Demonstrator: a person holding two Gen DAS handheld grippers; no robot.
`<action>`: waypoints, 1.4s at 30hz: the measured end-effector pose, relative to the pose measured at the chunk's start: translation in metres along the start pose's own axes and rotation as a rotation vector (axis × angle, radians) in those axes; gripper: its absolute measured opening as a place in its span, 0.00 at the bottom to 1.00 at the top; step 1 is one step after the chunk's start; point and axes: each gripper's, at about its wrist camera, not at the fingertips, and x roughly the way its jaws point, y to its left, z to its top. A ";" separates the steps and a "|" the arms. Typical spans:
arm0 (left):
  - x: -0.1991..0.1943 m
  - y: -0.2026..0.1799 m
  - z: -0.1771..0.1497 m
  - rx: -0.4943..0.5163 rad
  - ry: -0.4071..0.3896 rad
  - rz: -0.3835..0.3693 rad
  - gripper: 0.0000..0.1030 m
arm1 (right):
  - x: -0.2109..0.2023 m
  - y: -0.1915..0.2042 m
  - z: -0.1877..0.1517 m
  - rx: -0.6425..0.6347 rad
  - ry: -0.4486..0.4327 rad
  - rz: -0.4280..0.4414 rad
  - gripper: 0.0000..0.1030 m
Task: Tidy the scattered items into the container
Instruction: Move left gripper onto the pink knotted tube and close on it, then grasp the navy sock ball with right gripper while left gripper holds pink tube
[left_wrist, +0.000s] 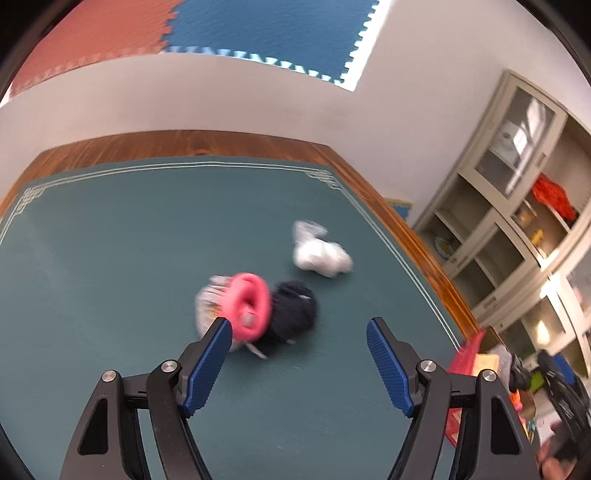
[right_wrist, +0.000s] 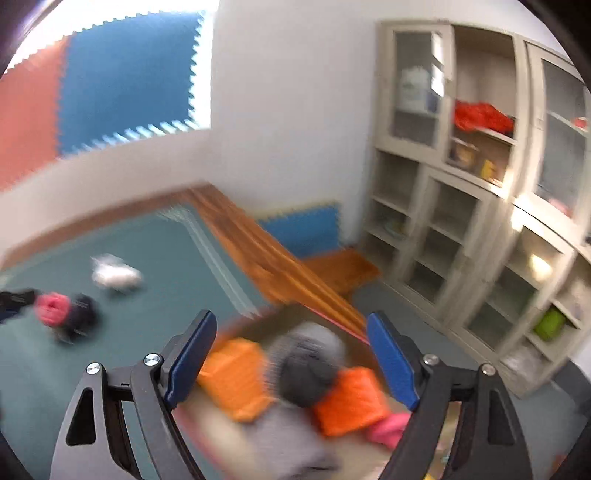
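In the left wrist view a pink ring-shaped item (left_wrist: 249, 308) lies on the green mat between a pale patterned bundle (left_wrist: 208, 302) and a dark navy bundle (left_wrist: 295, 310). A white bundle (left_wrist: 319, 251) lies farther right. My left gripper (left_wrist: 299, 332) is open and empty, just short of the pink item. My right gripper (right_wrist: 291, 332) is open and empty above the container (right_wrist: 258, 321), which holds two orange items (right_wrist: 236, 380), a grey and dark item (right_wrist: 306, 362) and a pink item (right_wrist: 391, 428). The right view is blurred.
The green mat (left_wrist: 110, 258) covers a wooden table (left_wrist: 184, 142) against a white wall. A beige cabinet with shelves (right_wrist: 461, 221) stands to the right. Part of the pink container (left_wrist: 467, 354) shows at the table's right edge in the left view.
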 end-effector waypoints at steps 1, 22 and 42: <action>0.000 0.007 0.002 -0.013 -0.003 0.008 0.75 | -0.005 0.011 0.002 -0.005 -0.021 0.056 0.84; 0.066 0.033 0.010 -0.062 0.131 -0.009 0.75 | 0.082 0.142 -0.031 -0.114 0.149 0.351 0.84; 0.020 0.058 0.030 -0.127 -0.031 -0.007 0.26 | 0.095 0.126 -0.046 -0.022 0.131 0.356 0.84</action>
